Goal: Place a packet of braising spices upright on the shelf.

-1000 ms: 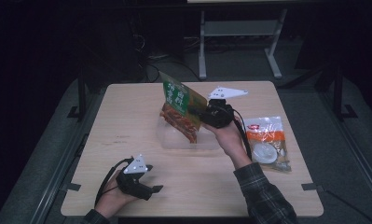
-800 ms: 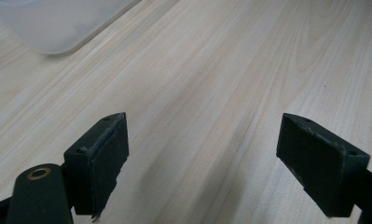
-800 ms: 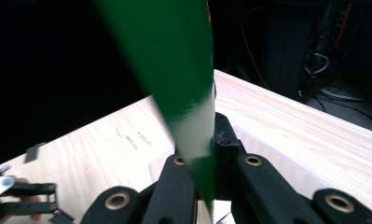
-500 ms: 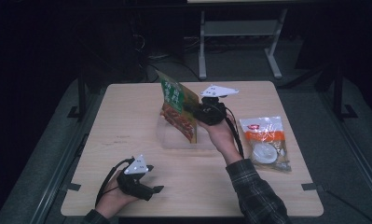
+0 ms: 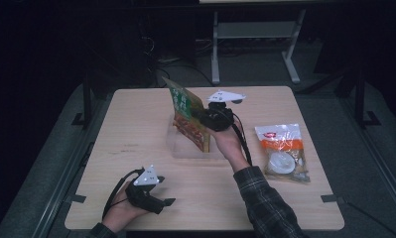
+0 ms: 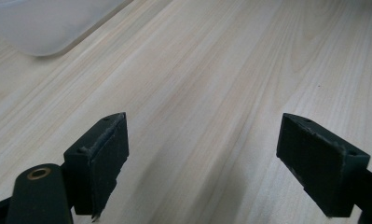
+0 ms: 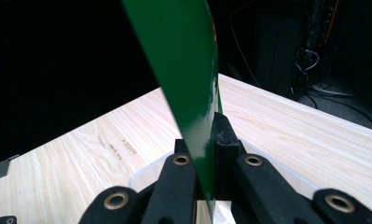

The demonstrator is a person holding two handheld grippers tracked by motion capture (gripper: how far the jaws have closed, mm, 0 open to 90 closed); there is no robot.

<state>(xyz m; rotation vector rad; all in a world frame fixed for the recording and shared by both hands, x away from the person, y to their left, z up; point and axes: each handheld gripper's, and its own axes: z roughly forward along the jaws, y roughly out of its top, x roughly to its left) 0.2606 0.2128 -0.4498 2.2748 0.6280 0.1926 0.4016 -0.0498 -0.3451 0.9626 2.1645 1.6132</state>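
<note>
Right claw (image 5: 201, 119) pinches a glossy green snack bag (image 5: 188, 115) (flat, crinkled) above a clear tray (image 5: 178, 148).

A pale wooden table (image 5: 136, 124) with rounded corners stood on dark grey floor. A shallow clear plastic tray (image 5: 185, 148) lay near its middle. Well to the right of the tray lay a clear food packet with an orange band (image 5: 283, 151). The left gripper (image 5: 156, 202) rested near the table's front edge, left of the tray.
</note>
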